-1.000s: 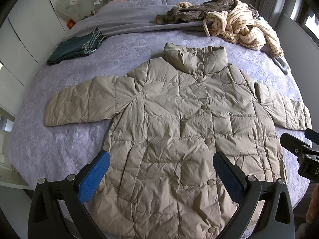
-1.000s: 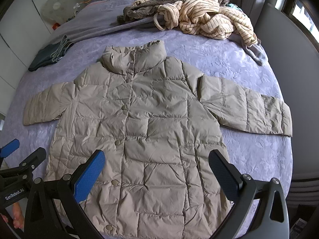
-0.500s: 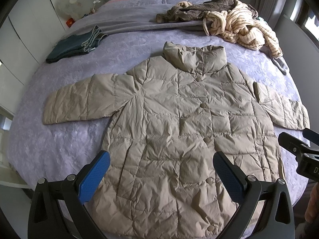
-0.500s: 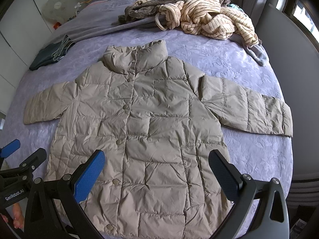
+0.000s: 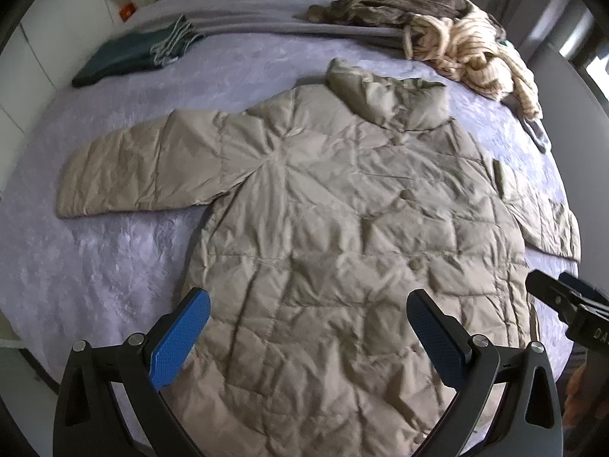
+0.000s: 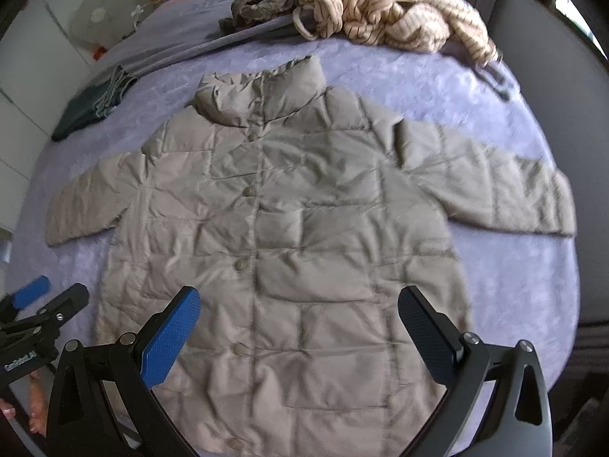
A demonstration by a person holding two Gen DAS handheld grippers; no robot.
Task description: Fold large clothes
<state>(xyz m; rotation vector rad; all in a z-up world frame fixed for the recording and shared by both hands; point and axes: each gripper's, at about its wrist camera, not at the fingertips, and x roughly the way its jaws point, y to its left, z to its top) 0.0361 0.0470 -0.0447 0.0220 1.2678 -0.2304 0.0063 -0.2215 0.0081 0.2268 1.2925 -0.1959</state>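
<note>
A puffy quilted beige coat (image 5: 342,236) lay flat, buttoned, sleeves out, on the lilac textured bed (image 5: 95,266), ahead of the left gripper (image 5: 308,327) and right gripper (image 6: 298,323), both jaws spread wide, empty.

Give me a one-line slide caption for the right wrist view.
Open right gripper hovers over a beige puffer jacket spread flat, front up, on a lavender bed.
</note>
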